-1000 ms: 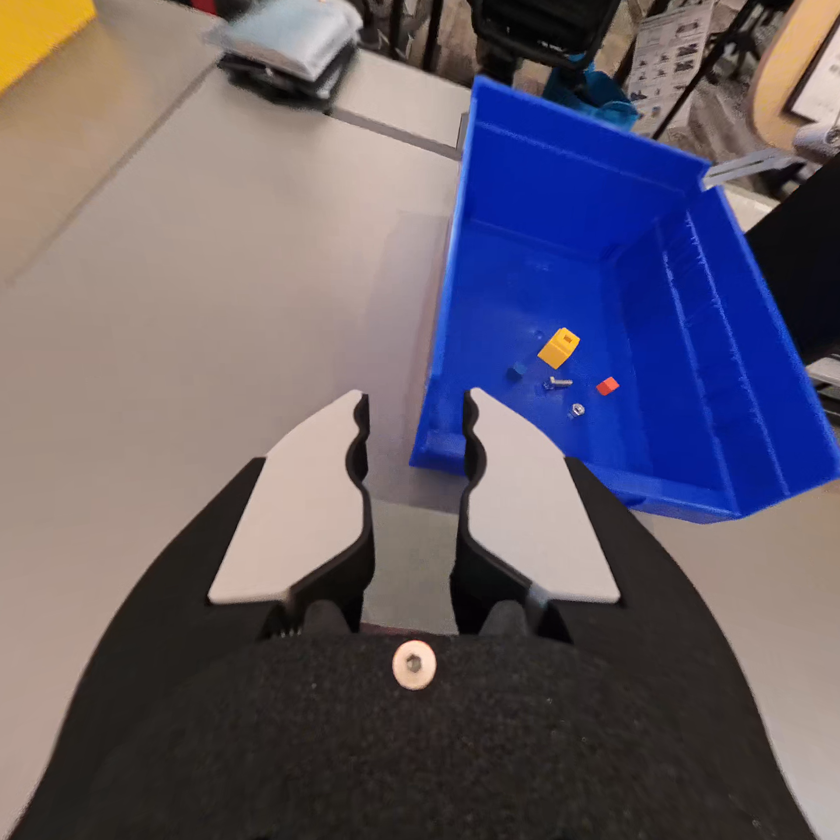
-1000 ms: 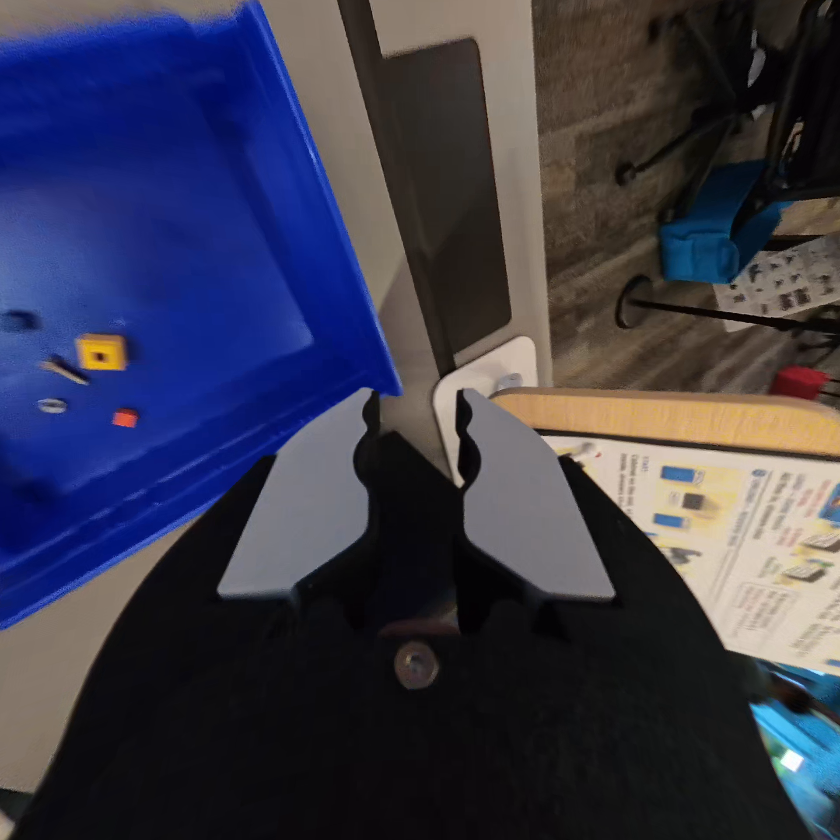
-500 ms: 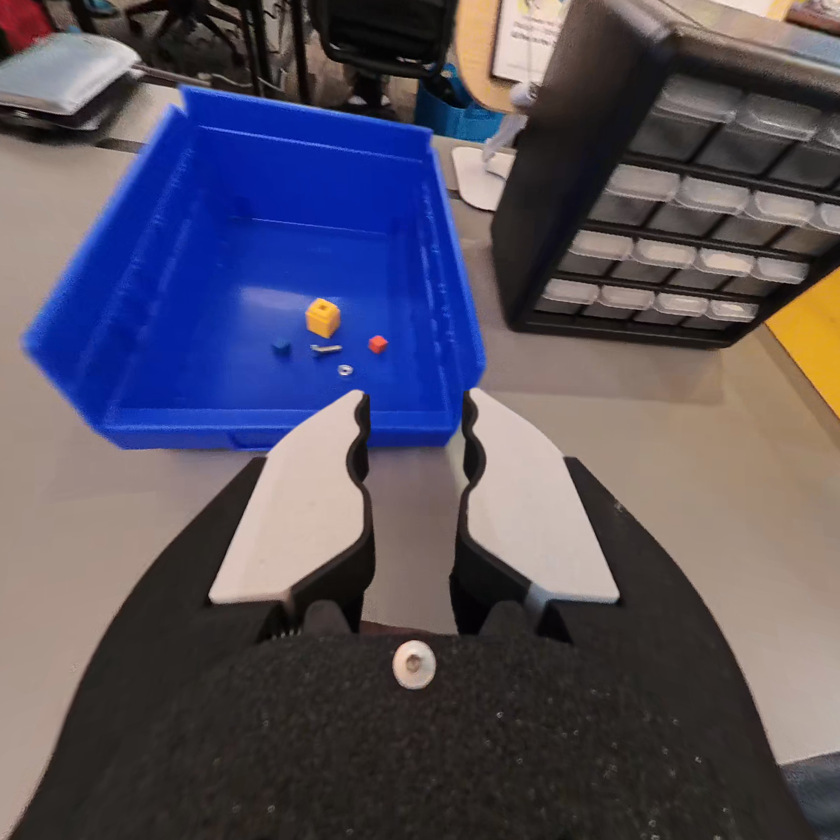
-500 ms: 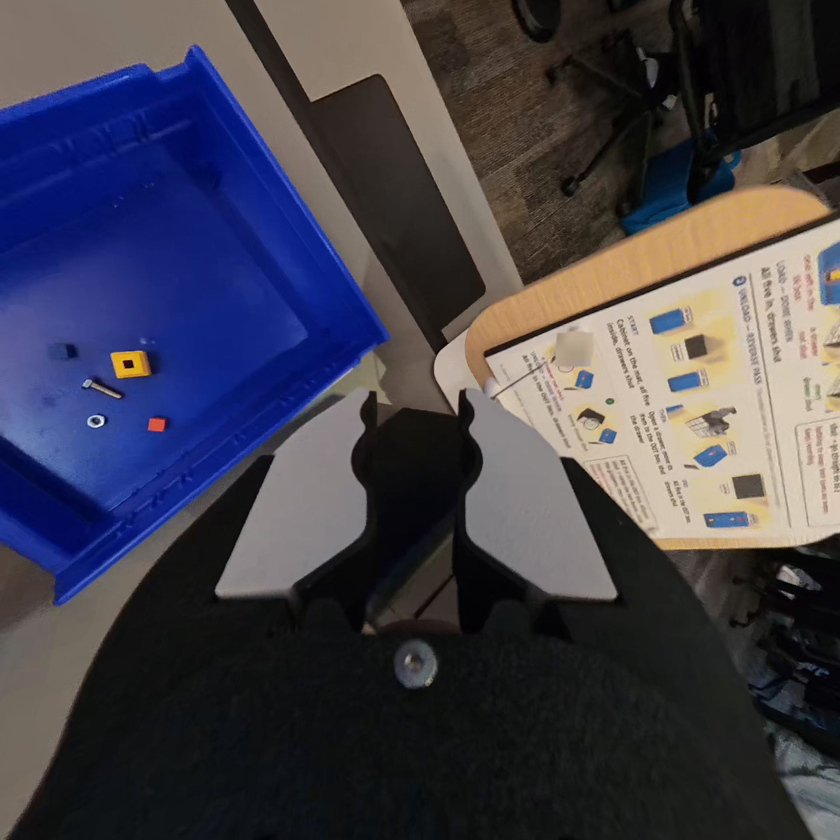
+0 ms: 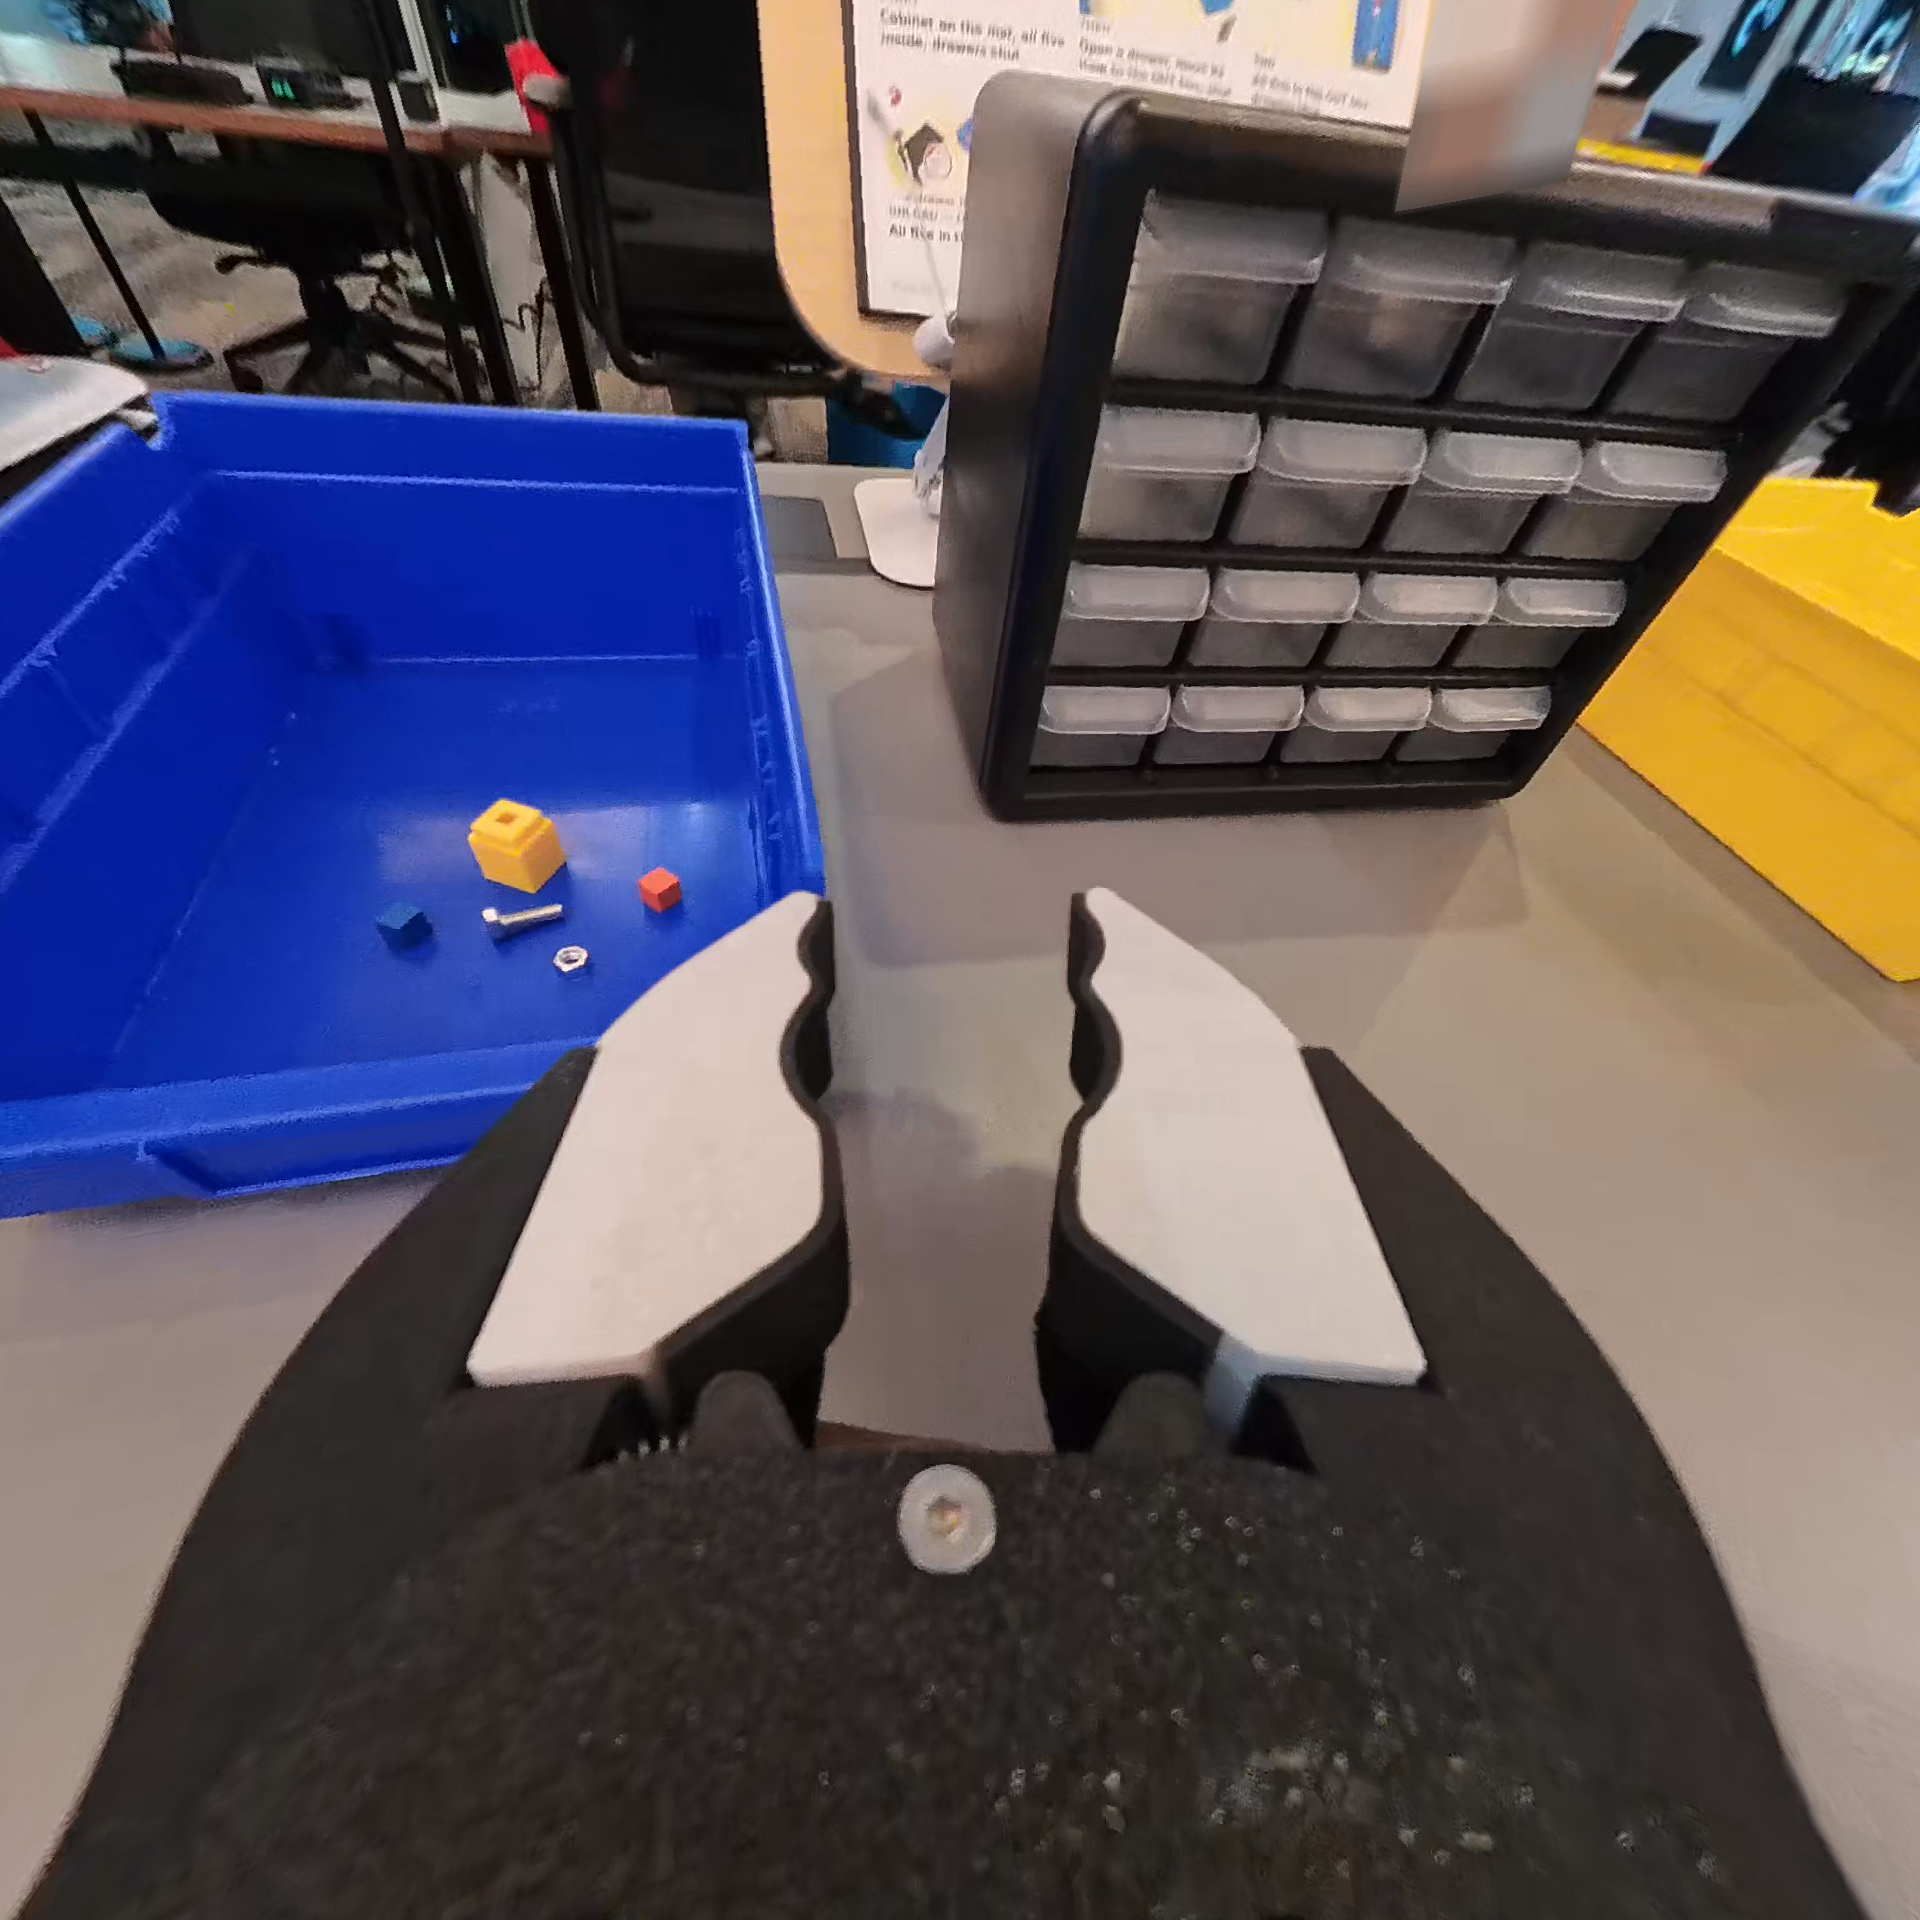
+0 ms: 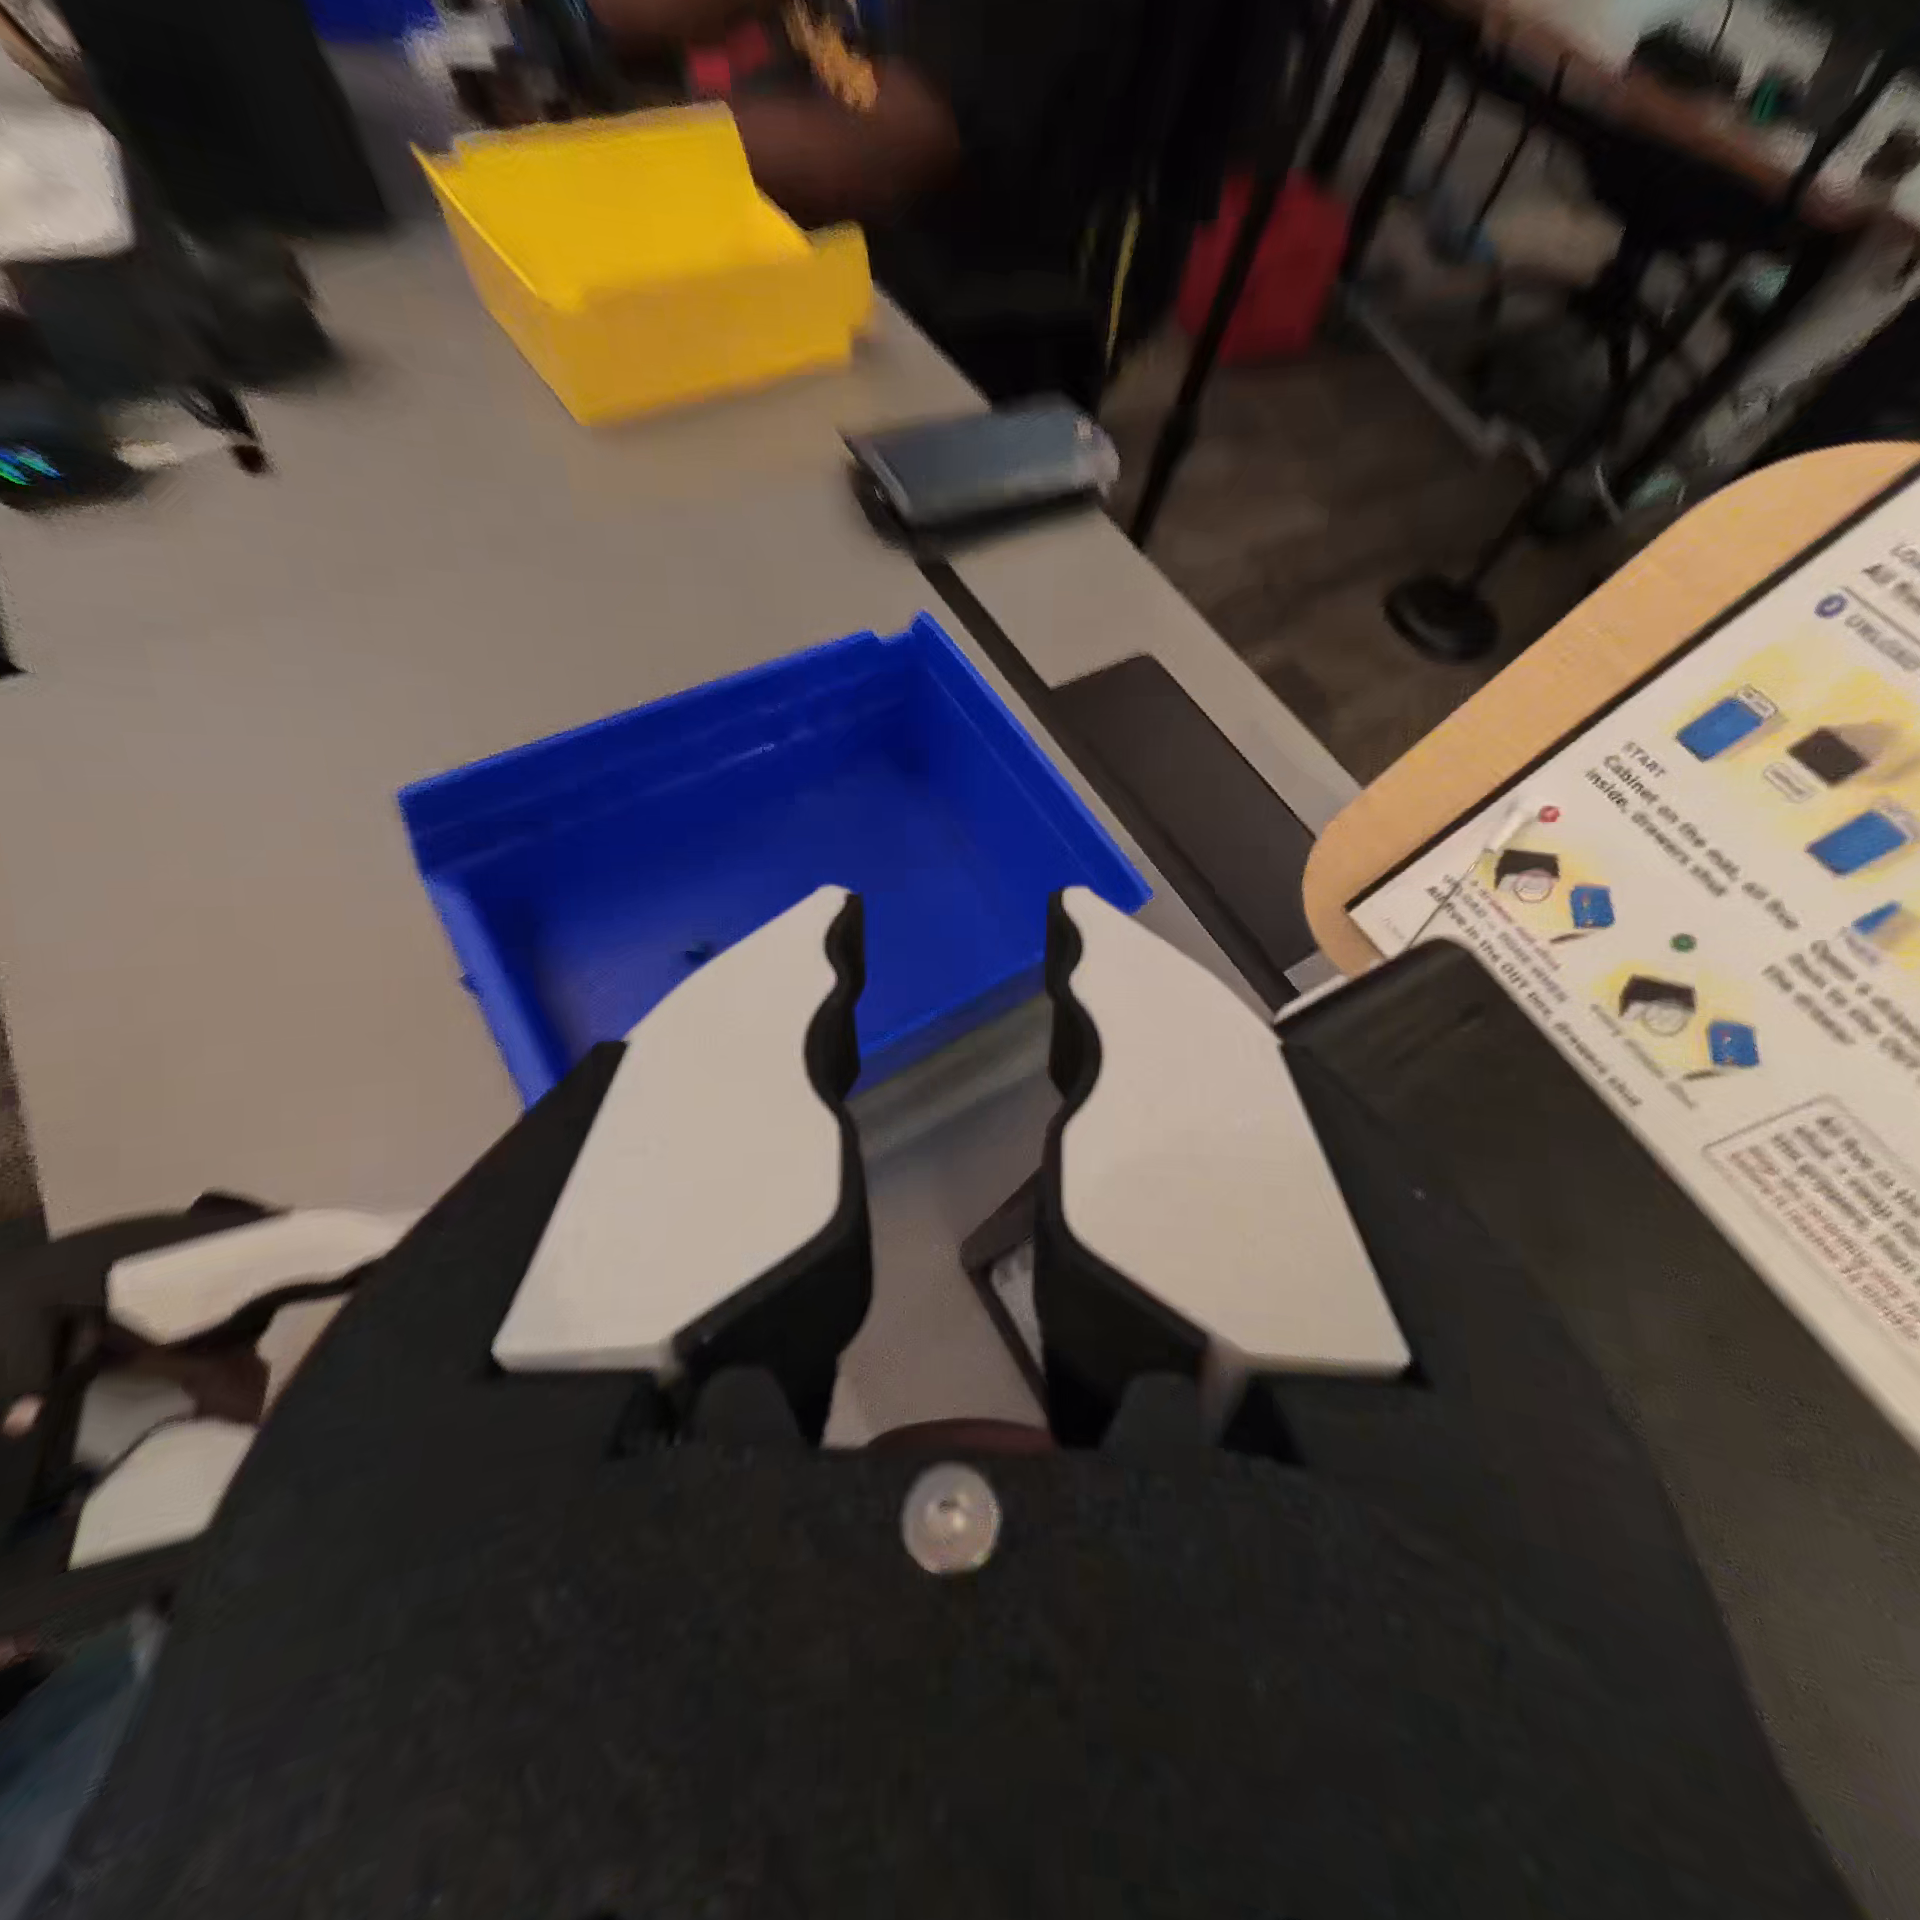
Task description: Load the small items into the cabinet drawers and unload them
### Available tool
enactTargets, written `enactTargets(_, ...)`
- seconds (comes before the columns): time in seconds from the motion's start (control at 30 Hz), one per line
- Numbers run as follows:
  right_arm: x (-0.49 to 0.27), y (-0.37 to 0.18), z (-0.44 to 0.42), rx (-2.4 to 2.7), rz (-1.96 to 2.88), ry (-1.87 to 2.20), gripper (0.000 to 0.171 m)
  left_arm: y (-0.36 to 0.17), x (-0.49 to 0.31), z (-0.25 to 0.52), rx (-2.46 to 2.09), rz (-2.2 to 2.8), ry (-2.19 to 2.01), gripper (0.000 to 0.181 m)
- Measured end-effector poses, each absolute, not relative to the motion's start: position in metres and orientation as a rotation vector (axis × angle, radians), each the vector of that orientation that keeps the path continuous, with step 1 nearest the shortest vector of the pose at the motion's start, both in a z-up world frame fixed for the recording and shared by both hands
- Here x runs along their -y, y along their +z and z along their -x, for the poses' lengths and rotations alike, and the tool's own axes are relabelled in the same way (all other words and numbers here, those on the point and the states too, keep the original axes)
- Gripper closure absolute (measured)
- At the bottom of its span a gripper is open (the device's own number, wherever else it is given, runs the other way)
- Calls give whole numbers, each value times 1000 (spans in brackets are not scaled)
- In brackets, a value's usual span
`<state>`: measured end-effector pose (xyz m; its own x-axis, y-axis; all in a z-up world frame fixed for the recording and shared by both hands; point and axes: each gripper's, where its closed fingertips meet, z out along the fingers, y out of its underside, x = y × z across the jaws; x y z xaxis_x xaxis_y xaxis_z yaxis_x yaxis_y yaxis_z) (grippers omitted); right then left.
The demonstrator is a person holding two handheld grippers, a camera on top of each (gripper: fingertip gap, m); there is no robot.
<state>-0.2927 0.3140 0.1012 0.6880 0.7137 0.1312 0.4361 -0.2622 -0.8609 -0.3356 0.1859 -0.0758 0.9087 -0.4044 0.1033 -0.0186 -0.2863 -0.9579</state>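
Both wrist views have swung round since half a second ago: the left one now faces the cabinet [image 5: 1340, 499] squarely instead of obliquely, and the right one has lifted from looking down into the blue bin [image 5: 416, 644] to looking across the grey table [image 5: 1351, 1039] toward a yellow bin [image 6: 644, 260] at its far edge. Left gripper [image 5: 945, 935] hovers over bare table near the front edge, jaws spread, nothing between them; it points at the gap between blue bin and cabinet. Right gripper [image 6: 951, 930] is also spread and empty, held above the cabinet's black top, with the left one visible low at its left. Small items lie loose on the bin floor toward its near right corner: yellow cube [image 5: 515, 844], red cube [image 5: 659, 889], blue cube [image 5: 403, 925], bolt [image 5: 522, 918], nut [image 5: 570, 958]. Cabinet stands just right of the bin, apart from it; all sixteen clear drawers read as pushed in, contents not discernible through the blur. An instruction board [image 6: 1704, 914] stands behind the cabinet. Judgement: loading not yet begun; no drawer open, no item picked. Remaining: open drawers, place each of the five items, close, then the whole unloading pass back to a bin.
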Motion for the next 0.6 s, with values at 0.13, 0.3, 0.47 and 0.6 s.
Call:
enactTargets(0.13,-226,49,230,826,1734,394,137,-87,-182,339,-302,1820,-422,129)
enactTargets(0.3,-153,-57,131,594,1780,374,136,-94,-180,330,-322,1795,-504,119)
enactTargets(0.47,-120,-100,58,354,1756,274,132,-87,-179,325,-390,1743,-445,118)
enactTargets(0.6,-104,-106,45,293,1796,332,126,-81,-176,325,-390,1717,-454,118)
